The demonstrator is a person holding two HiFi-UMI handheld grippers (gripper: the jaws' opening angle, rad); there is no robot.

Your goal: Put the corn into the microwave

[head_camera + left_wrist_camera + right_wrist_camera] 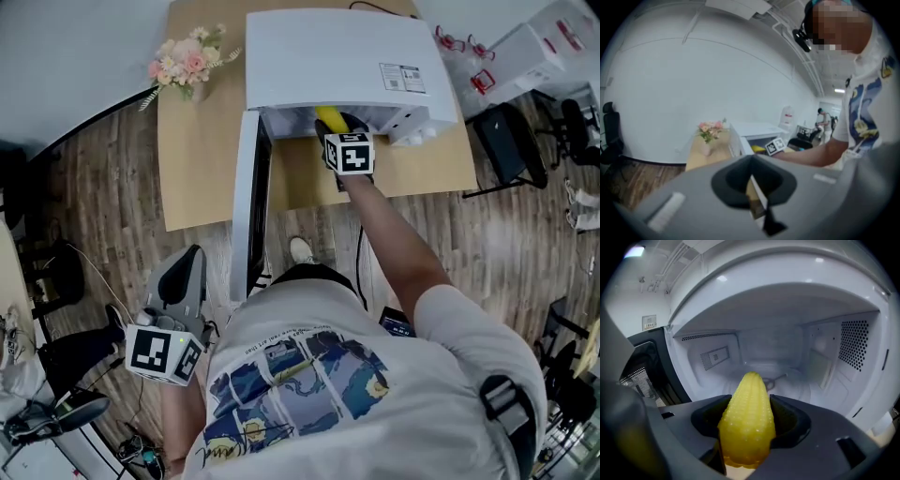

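Note:
A yellow corn cob (747, 420) is clamped in my right gripper (746, 427), tip pointing into the white microwave (342, 56). In the head view the right gripper (345, 141) is at the microwave's open mouth, with the corn (328, 118) just inside. The microwave door (251, 202) is swung open to the left. The empty white cavity (787, 371) fills the right gripper view. My left gripper (178, 281) hangs low at my left side, away from the table; its jaws meet in a thin line with nothing between them (757, 197).
The microwave stands on a light wooden table (202, 141) with a vase of pink flowers (187, 66) at its back left corner. Wooden floor surrounds the table. Office chairs (511, 141) and white boxes (539, 47) are at the right.

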